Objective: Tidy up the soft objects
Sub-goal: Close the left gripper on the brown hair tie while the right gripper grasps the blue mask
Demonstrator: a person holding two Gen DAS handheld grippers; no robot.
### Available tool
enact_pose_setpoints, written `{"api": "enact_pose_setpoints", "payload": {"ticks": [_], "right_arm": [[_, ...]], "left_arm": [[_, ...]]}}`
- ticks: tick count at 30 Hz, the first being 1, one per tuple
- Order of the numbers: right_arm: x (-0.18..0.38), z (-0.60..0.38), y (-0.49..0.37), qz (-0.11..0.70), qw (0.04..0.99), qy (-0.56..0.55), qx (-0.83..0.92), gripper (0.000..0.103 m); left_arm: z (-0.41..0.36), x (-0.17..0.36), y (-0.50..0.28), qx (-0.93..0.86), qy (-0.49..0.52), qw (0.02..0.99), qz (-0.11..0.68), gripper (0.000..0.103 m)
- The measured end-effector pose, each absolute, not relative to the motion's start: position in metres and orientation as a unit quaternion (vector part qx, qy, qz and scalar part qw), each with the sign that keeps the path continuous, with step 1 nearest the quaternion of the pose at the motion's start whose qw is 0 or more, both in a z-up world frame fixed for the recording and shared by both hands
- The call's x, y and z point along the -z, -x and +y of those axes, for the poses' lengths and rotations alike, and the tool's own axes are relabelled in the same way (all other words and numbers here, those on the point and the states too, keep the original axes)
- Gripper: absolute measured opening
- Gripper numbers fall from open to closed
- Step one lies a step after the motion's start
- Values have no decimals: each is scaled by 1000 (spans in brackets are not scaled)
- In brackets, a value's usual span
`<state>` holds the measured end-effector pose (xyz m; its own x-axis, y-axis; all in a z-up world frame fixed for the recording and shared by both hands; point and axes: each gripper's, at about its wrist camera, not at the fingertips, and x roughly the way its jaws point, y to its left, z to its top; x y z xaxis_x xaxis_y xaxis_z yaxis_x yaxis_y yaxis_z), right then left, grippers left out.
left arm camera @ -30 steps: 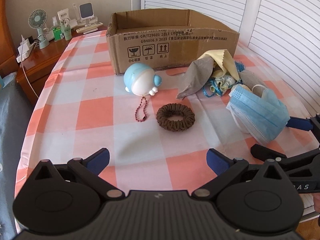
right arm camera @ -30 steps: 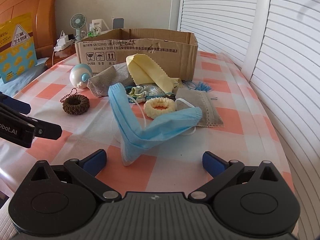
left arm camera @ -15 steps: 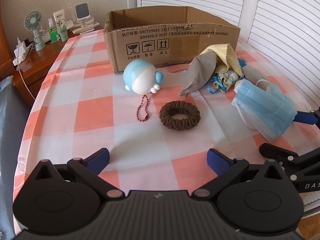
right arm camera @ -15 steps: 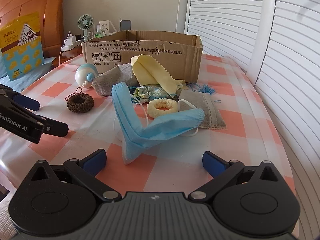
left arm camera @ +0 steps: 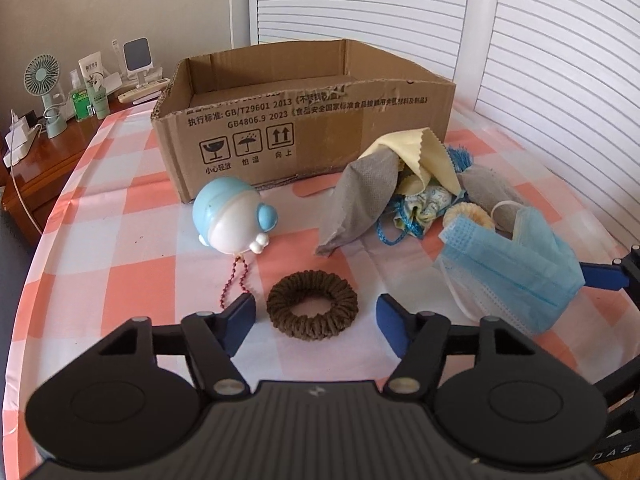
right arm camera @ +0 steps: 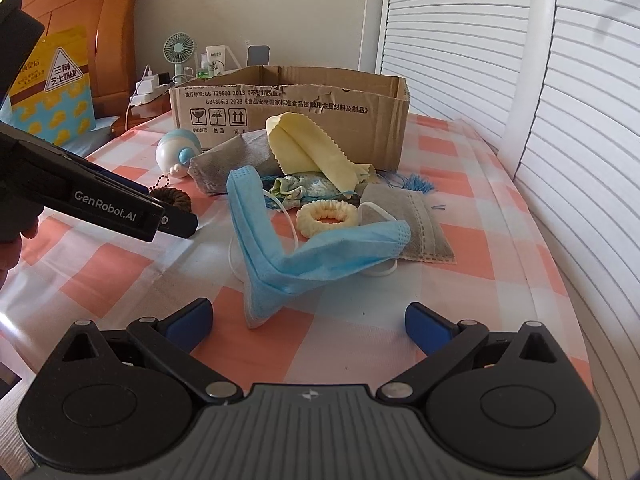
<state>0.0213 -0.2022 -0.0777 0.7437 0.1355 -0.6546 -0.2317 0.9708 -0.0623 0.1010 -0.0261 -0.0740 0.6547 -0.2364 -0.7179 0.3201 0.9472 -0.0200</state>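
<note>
A brown scrunchie (left arm camera: 312, 304) lies on the checked tablecloth, and my open left gripper (left arm camera: 316, 322) has a finger on either side of its near half. A blue face mask (right arm camera: 304, 244) lies crumpled just ahead of my open, empty right gripper (right arm camera: 308, 322). Behind it are a cream scrunchie (right arm camera: 326, 216), a grey mask (right arm camera: 416, 224), a yellow cloth (right arm camera: 308, 148), a grey cloth (left arm camera: 360, 200) and a patterned fabric piece (right arm camera: 308, 188). A blue and white round toy (left arm camera: 228, 216) with a bead chain lies left of the pile.
An open cardboard box (left arm camera: 304, 120) stands behind the pile. A wooden side table (left arm camera: 44, 148) at far left holds a small fan (left arm camera: 42, 80), bottles and chargers. White slatted shutters (right arm camera: 560, 100) run along the right. A wooden bed headboard (right arm camera: 80, 40) shows at far left.
My left gripper has moved forward and down to the brown scrunchie, its fingers now on either side of it. The right gripper has barely moved.
</note>
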Motion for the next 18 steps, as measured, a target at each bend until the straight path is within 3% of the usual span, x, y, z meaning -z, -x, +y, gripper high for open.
{"api": "enact_pose_setpoints", "payload": {"ticks": [3, 6, 12, 15, 18], "right_arm": [[76, -201, -22, 346, 929, 74, -105, 102], [71, -199, -22, 343, 929, 71, -123, 94], [61, -191, -27, 331, 931, 72, -138, 88], [60, -190, -35, 337, 929, 66, -135, 81], [62, -191, -42, 344, 929, 65, -119, 65]], "left_arm": [[-31, 74, -100, 155, -69, 910, 379, 57], [-31, 74, -102, 155, -68, 910, 378, 51], [-30, 73, -101, 155, -70, 910, 377, 50], [-29, 73, -101, 156, -68, 910, 378, 50], [-29, 74, -101, 156, -65, 910, 377, 50]]}}
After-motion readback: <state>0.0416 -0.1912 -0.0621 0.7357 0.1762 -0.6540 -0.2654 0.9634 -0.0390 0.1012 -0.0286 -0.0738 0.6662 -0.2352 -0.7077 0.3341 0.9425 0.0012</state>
